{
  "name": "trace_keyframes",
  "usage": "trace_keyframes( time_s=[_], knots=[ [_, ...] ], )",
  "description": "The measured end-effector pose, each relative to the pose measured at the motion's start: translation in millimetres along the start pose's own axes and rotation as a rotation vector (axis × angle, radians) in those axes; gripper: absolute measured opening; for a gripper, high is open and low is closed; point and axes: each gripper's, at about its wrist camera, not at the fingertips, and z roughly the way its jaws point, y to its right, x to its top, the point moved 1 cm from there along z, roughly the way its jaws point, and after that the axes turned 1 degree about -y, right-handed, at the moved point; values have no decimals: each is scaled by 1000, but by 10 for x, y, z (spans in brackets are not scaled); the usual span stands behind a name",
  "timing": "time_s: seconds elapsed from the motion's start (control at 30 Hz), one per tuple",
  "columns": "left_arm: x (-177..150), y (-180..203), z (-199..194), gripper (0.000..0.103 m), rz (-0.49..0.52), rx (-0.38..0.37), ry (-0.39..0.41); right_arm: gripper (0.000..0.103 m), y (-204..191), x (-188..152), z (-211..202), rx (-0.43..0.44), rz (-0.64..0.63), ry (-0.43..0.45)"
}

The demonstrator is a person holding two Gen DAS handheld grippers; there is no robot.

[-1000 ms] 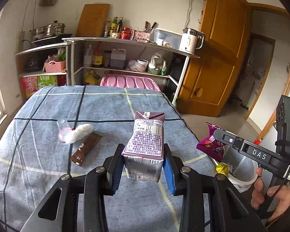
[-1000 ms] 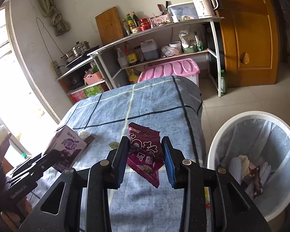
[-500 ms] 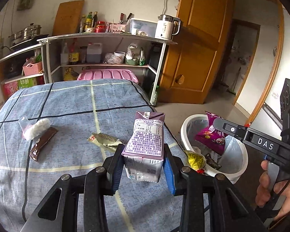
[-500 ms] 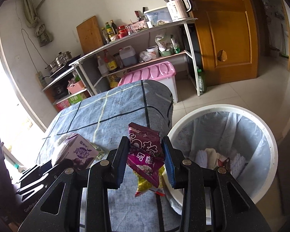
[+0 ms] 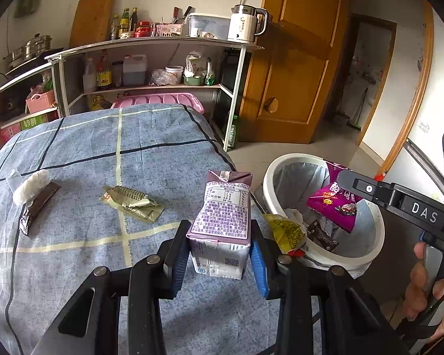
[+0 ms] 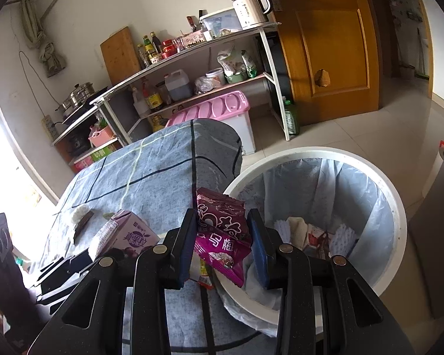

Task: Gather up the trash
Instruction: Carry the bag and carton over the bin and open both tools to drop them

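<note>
Two grippers are loaded: my right gripper [image 6: 223,247] pinches a purple snack packet [image 6: 222,230] over the bin [image 6: 393,207]; I should centre it before releasing. My left gripper [image 5: 219,254] clamps a milk carton [image 5: 225,207] above the table.

A wooden door [image 5: 293,68] stands at the upper right, with pale tiled floor [image 6: 355,136] below it. In the upper middle, a metal shelf [image 5: 151,43] carries bottles and a kettle [image 5: 245,26] against the white wall [image 6: 103,3]. Strong daylight comes from the left edge.
</note>
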Motion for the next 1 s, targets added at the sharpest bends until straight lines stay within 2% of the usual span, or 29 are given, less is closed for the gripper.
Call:
trace_keyframes(
  time_s=[0.13, 0.4, 0.6, 0.77, 0.93, 1.0],
  knots=[
    [-27, 102, 11, 38, 32, 1, 18, 36, 12, -22, -1, -15, -15, -11],
    [-131, 158, 202, 38, 6, -28, -41, 36, 77, -92, 65, -28, -7, -27],
    [-100, 433, 346, 38, 25, -92, -52, 36, 277, -67, 70, -50, 24, -23],
    [-44, 686, 463, 38, 66, -102, -41, 36, 456, -27, 82, -85, 37, -20],
    [32, 829, 535, 38, 71, -130, -42, 38, 589, -29, 221, -123, 32, -62],
    [59, 881, 570, 44, 88, -125, -45, 38, 622, -42, 267, -152, 31, -73]
  ],
)
